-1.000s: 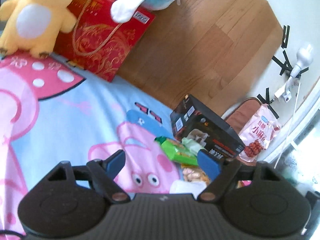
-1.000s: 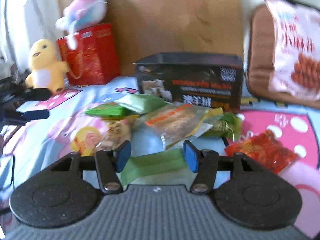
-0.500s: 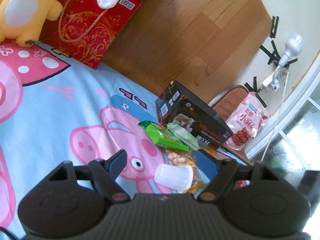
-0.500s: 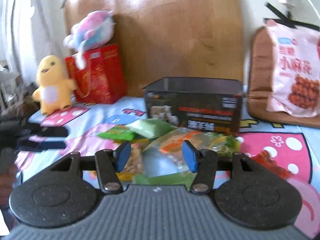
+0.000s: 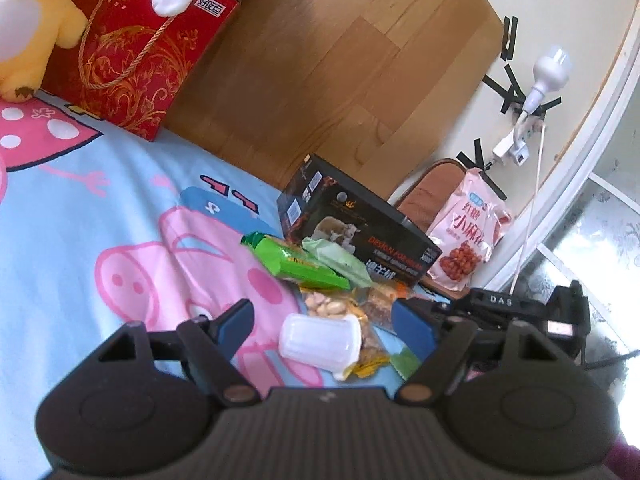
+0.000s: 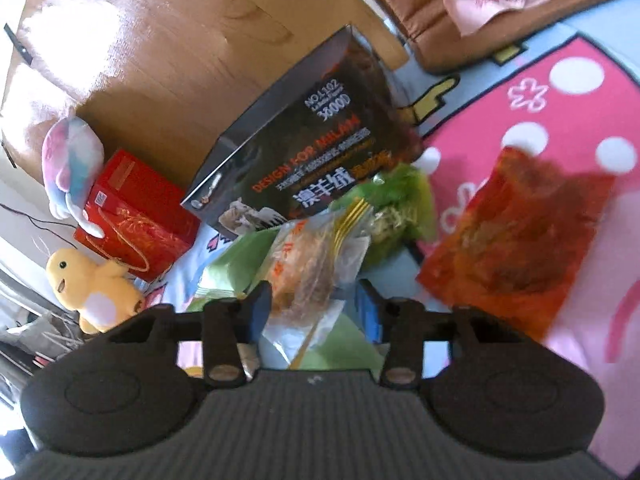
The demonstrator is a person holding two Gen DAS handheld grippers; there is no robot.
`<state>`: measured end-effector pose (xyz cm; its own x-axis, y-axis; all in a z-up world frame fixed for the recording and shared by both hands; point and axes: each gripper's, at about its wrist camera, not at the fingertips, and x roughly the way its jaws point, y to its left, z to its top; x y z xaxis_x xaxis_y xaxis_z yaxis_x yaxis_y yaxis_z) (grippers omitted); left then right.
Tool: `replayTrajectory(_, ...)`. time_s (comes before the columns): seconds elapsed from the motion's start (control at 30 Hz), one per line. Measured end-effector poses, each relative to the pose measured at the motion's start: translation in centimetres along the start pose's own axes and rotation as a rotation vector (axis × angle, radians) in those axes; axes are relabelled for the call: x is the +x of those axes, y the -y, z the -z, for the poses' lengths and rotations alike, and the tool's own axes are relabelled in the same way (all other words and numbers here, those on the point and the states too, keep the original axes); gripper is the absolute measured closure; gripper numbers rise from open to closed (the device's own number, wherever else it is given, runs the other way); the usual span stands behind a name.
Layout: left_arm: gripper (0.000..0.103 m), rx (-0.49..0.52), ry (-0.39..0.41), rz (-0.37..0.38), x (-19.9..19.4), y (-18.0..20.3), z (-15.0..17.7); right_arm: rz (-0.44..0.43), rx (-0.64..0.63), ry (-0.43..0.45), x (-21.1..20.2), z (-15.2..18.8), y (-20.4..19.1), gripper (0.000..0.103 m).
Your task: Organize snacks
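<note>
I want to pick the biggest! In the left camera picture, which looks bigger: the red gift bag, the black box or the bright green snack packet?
1. Red gift bag
2. Black box
3. Bright green snack packet

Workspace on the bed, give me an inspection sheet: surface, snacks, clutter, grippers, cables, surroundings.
Surface: cartoon pig bedsheet, blue and pink.
Job's things: snack packets piled in front of the open black box; a green packet, a clear plastic tub, a clear packet, a red packet lying apart from the pile.
Clutter: yellow plush duck, red gift bag, pink snack bag leaning on a brown cushion.
Grippers: left gripper open, the tub between its fingers, untouched; right gripper jaws just closing around the clear packet, contact unclear.
Cables: white cord hanging from a taped wall plug.
Surroundings: wooden headboard.
</note>
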<state>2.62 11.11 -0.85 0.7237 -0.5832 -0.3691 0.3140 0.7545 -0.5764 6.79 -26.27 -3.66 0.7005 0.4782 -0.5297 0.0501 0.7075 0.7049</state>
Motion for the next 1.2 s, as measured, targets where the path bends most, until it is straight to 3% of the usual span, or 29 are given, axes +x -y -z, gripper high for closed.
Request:
replayTrajectory(0.2,0.026,-0.001,0.002,0.022,0.0,-0.2,0.1,0.011,0.015,-0.001,0.3,-0.1,-0.5,0.055)
replayTrajectory(0.37,0.025,-0.014,-0.001,0.034,0.1,-0.4,0.1,-0.005,0.110,0.032,0.3,0.1,-0.2,0.043)
replayTrajectory(0.5,0.025,-0.015,0.001,0.037,0.0,-0.3,0.2,-0.016,0.165,0.035,0.5,-0.2,0.1,0.042)
replayTrajectory(0.57,0.025,-0.013,0.000,0.039,0.0,-0.3,0.2,-0.010,0.148,0.022,0.6,-0.4,-0.1,0.044)
replayTrajectory(0.67,0.025,-0.017,-0.004,0.040,0.0,-0.3,0.1,0.021,0.121,0.004,0.4,-0.6,-0.1,0.063)
replayTrajectory(0.8,0.025,-0.036,-0.007,0.043,0.0,-0.6,0.0,-0.026,0.172,0.000,-0.4,-1.1,0.6,0.073)
replayTrajectory(0.97,0.025,-0.045,-0.006,0.046,0.0,-0.7,0.0,-0.031,0.114,0.032,-2.7,-1.9,-0.1,0.075)
replayTrajectory(1.2,0.025,-0.062,-0.004,0.046,0.0,-1.0,-0.1,-0.104,0.042,0.045,-5.7,-2.2,-2.1,0.075)
